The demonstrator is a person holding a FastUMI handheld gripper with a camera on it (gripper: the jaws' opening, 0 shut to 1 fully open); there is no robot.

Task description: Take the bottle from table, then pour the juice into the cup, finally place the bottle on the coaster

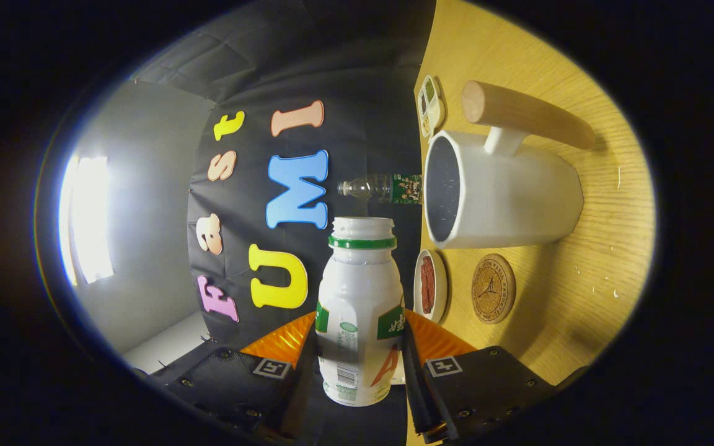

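My gripper is shut on a white juice bottle with a green neck ring and no cap, both fingers pressing on its sides. The view is rolled a quarter turn, so the bottle lies tipped level with the wooden table. Its open mouth is above and just short of the rim of the white cup. The cup has a wooden handle and stands upright; its dark inside shows. A round cork coaster lies flat on the table beside the cup, on the side nearer me. No juice stream shows.
A small white dish with red contents sits next to the coaster. Another small dish with green contents lies beyond the cup's handle. A clear water bottle with a green label stands behind the cup near the table's far edge.
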